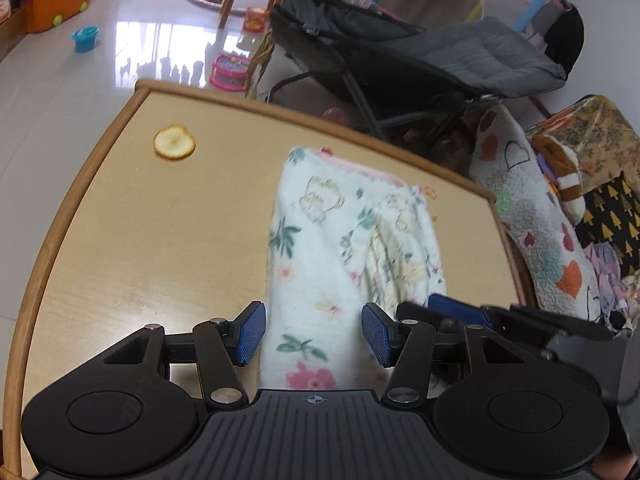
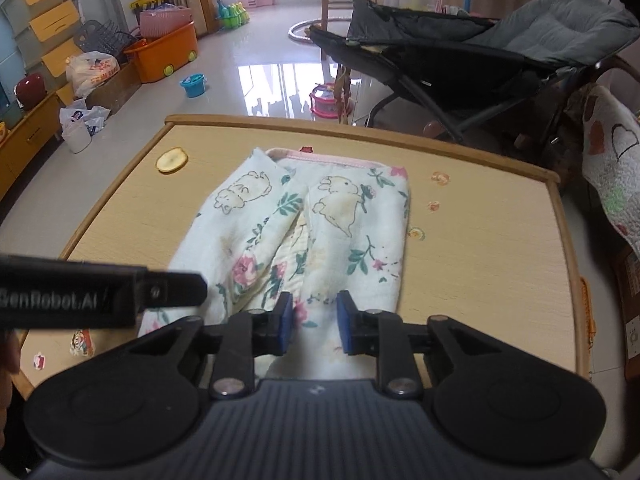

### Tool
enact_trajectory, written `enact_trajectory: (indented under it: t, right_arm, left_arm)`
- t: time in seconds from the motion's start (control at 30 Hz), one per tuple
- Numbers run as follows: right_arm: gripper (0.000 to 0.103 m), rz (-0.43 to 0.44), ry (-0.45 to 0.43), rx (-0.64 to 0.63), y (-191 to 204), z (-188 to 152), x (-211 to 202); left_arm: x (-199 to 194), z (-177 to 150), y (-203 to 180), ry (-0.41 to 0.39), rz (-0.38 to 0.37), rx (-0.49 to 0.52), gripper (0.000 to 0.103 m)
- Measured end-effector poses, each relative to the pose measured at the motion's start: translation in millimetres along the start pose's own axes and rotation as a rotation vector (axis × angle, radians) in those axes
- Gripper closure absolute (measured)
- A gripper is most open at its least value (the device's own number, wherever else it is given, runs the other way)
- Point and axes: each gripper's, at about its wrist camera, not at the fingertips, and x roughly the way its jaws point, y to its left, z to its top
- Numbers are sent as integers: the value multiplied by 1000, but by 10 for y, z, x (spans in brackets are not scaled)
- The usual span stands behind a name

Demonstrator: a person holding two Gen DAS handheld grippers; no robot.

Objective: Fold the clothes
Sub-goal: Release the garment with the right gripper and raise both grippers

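Observation:
A small pair of white floral trousers [image 1: 320, 232] lies on the wooden table [image 1: 160, 220], waistband at the far end, legs toward me. It also shows in the right wrist view [image 2: 320, 224]. My left gripper [image 1: 314, 334] is open, its blue pads on either side of the near end of the left leg. My right gripper [image 2: 312, 328] is open over the near end of the right leg. The right gripper also shows at the right of the left wrist view [image 1: 460, 308]. The left gripper's body [image 2: 80, 292] crosses the right wrist view at left.
A yellow round slice [image 1: 175, 142] lies on the table's far left, also in the right wrist view [image 2: 172, 160]. Small stickers [image 2: 439, 178] dot the table. A dark reclining chair [image 2: 460, 60] stands beyond the table. A quilted cloth [image 1: 532, 216] hangs at right.

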Motion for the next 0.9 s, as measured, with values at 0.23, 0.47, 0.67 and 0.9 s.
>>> enact_trajectory:
  t: [0.23,0.47,0.67,0.9]
  right_arm:
    - [97,27,-44,59,-30,46,-53]
    - [97,70,-24,98,-4,119,61]
    - [95,88,4,117,-33,84,185]
    - [77,152,-33,89,-145,101,-23]
  left_arm:
    - [108,-87,97,25,-7,-14,48]
    - [167,-117,91,46,6,21,49]
    - [145,-108,53,32,36,86,48]
    - [20,-23,88,-7,17,102,48]
